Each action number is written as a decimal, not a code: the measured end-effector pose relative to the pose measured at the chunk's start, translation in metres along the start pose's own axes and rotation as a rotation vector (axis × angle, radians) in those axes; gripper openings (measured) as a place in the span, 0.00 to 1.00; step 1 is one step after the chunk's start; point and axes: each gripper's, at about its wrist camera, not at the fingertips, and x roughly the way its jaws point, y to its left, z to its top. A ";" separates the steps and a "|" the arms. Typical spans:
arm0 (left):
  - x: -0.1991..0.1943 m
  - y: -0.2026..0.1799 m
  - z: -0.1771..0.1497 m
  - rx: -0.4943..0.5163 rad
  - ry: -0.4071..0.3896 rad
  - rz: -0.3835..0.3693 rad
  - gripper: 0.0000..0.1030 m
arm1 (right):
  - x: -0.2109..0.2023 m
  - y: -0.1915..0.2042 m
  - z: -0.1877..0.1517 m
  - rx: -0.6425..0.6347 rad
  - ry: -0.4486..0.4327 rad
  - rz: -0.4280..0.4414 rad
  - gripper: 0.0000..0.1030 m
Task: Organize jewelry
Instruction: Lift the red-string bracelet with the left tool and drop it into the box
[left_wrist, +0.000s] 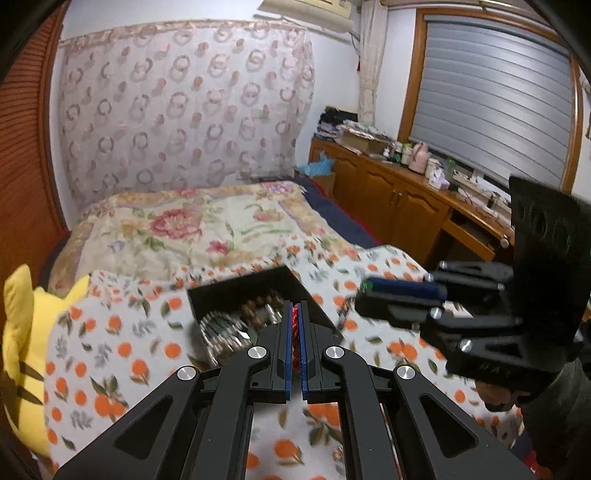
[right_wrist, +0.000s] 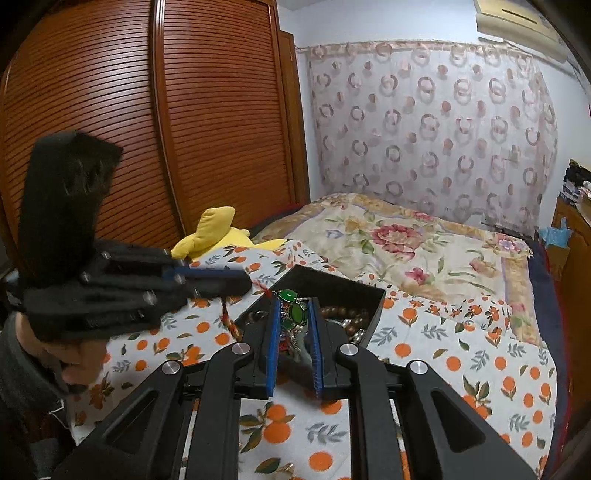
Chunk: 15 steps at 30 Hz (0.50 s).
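A black jewelry box (left_wrist: 240, 286) (right_wrist: 347, 286) sits open on the orange-print bedspread, holding brown bead bracelets (right_wrist: 347, 319) and silver pieces (left_wrist: 221, 334). My left gripper (left_wrist: 295, 308) is shut on a red tasselled cord (left_wrist: 295, 325); in the right wrist view the cord (right_wrist: 226, 314) hangs from its tips (right_wrist: 251, 284) beside the box's left corner. My right gripper (right_wrist: 293, 306) is closed on a green-stone bracelet (right_wrist: 295, 312) above the box's near edge. In the left wrist view the right gripper (left_wrist: 364, 291) is to the right of the box.
A yellow plush toy (left_wrist: 22, 343) (right_wrist: 218, 236) lies at the bed's left edge by the wooden louvred wardrobe (right_wrist: 147, 129). A floral quilt (left_wrist: 192, 229) covers the far bed. A cluttered wooden cabinet (left_wrist: 399, 192) runs under the window at right.
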 end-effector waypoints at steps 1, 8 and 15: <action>0.002 0.004 0.005 -0.002 -0.002 0.007 0.02 | 0.005 -0.003 0.001 0.001 0.007 0.001 0.16; 0.028 0.025 0.015 -0.020 0.017 0.052 0.02 | 0.037 -0.015 -0.004 0.009 0.055 0.001 0.16; 0.054 0.036 0.007 -0.038 0.066 0.068 0.02 | 0.058 -0.023 -0.018 0.031 0.110 0.000 0.17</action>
